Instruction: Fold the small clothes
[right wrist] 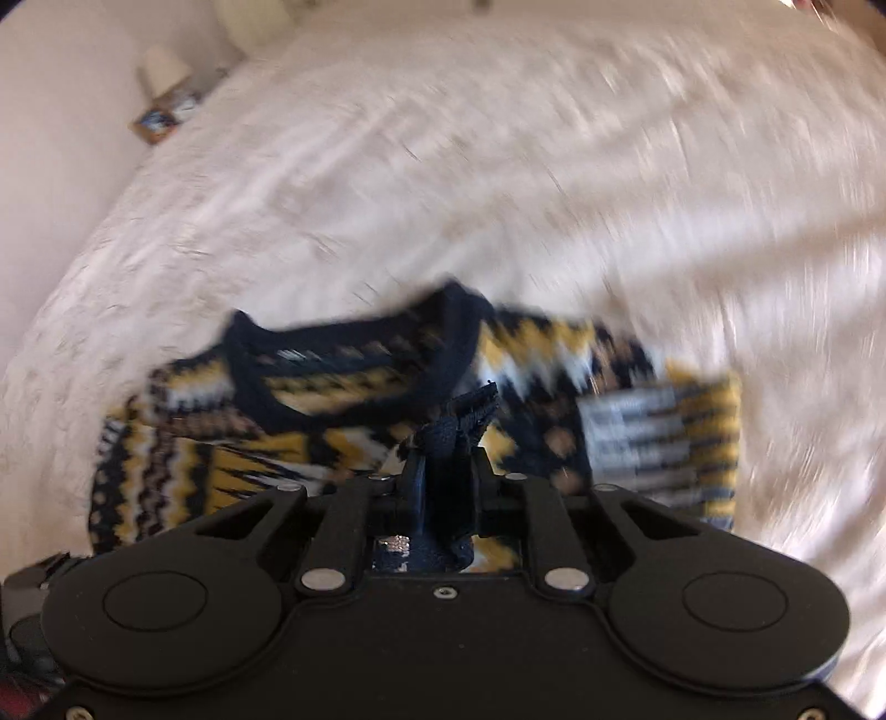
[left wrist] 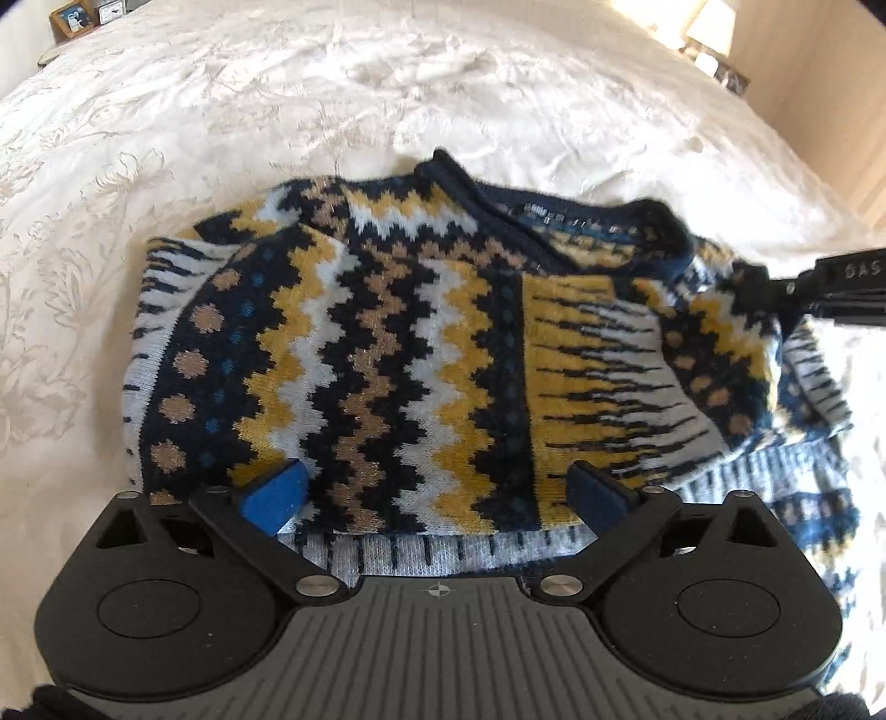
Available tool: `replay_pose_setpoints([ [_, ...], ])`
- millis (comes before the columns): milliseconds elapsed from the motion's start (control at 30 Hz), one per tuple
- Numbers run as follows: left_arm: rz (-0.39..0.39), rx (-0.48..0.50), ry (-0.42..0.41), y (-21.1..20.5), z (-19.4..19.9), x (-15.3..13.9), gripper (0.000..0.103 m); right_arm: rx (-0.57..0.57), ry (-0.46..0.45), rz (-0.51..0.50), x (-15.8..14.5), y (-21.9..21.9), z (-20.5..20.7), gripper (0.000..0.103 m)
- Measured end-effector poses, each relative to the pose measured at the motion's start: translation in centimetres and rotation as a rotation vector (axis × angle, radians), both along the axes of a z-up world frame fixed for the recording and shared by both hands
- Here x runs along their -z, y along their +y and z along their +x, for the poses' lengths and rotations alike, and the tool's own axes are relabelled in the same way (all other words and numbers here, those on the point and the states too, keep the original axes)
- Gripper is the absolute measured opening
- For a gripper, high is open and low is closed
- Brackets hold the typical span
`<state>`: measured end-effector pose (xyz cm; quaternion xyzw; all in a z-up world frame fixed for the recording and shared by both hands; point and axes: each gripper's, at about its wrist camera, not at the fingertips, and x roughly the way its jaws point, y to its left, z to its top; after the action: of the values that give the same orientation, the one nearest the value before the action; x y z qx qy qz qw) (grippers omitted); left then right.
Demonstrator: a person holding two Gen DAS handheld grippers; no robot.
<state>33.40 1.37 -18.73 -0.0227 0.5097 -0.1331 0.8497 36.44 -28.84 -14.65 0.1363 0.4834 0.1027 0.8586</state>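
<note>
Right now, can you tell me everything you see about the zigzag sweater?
The sweater is a chunky knit with navy, yellow, white and tan zigzags, dots and a navy rolled collar. It lies partly folded on the white bedspread. The right tool pinches dark fabric near its collar; the left tool hovers open over its lower edge.

Sweater (right wrist: 387, 399) and bedspread (right wrist: 498, 194) motion-blurred

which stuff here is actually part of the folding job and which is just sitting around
Part of the job:
- patterned sweater, partly folded on the bedspread
- left gripper, jaws open over the sweater
- right gripper, jaws closed on a dark fold of knit

Just lying about:
- framed picture beyond the bed
- lamp on the far side
</note>
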Motion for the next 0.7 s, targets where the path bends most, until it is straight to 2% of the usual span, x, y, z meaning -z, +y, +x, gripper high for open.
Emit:
replay_pose_setpoints([
  [133, -0.018, -0.015, -0.039, 0.5, -0.9, -1.9, 0.100, -0.076, -0.159, -0.035, -5.6, 0.3, -1.1, 0.023],
  [233, -0.036, -0.014, -0.086, 0.6, -1.6, -3.9, 0.100, -0.028, -0.240, -0.118, -8.6, -0.9, -1.9, 0.023],
  [300, -0.046, -0.009, -0.113, 0.7, -1.7, -5.0, 0.100, 0.038, -0.203, -0.151, -8.2, -2.6, -1.7, 0.023],
  [467, -0.049, -0.020, -0.139, 0.4, -0.2, -6.1, 0.100, 0.070, -0.062, -0.175, -3.7, -4.4, -0.8, 0.023],
  [633, -0.001, -0.014, -0.139, -0.6, 2.4, -5.6, 0.100, 0.094, -0.014, -0.135, -2.0, -4.5, -0.8, 0.024],
  [700, 0.064, 0.009, -0.128, -1.1, 3.3, -4.8, 0.100, 0.093, -0.016, -0.129, -1.9, -4.5, -0.9, 0.024],
])
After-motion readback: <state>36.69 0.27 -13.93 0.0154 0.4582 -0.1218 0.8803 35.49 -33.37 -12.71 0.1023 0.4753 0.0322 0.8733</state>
